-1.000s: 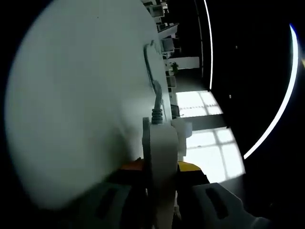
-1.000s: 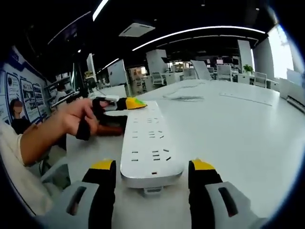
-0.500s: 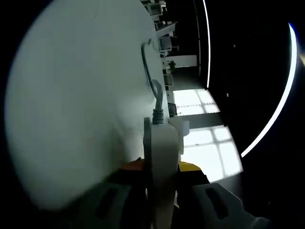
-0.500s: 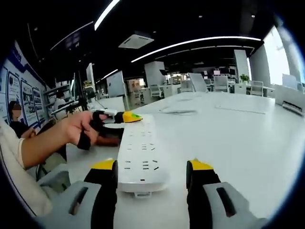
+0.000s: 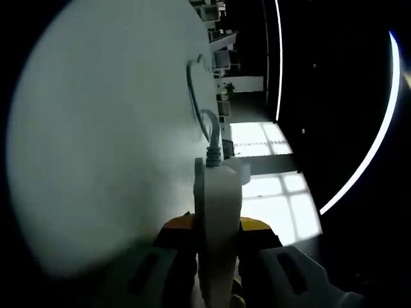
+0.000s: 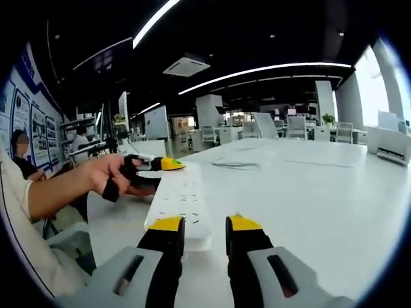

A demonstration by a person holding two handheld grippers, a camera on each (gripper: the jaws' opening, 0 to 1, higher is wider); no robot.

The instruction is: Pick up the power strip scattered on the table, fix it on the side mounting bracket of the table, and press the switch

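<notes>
While my left gripper (image 5: pixel 215 240) pinches the power strip (image 6: pixel 178 204) edge-on at its cable (image 5: pixel 207 122) end, my right gripper (image 6: pixel 200 232) hovers over the near end, fingers narrow, empty. Strip sits at the worktop (image 6: pixel 308 186) edge; mounting and switch press remain, I think.

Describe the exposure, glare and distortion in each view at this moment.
Left gripper view: rolled sideways, dim, the white table greyish, the windows blown out behind the power strip. Right gripper view: evenly lit, with strong fisheye bending of the ceiling light strips, and the right gripper close and large.
</notes>
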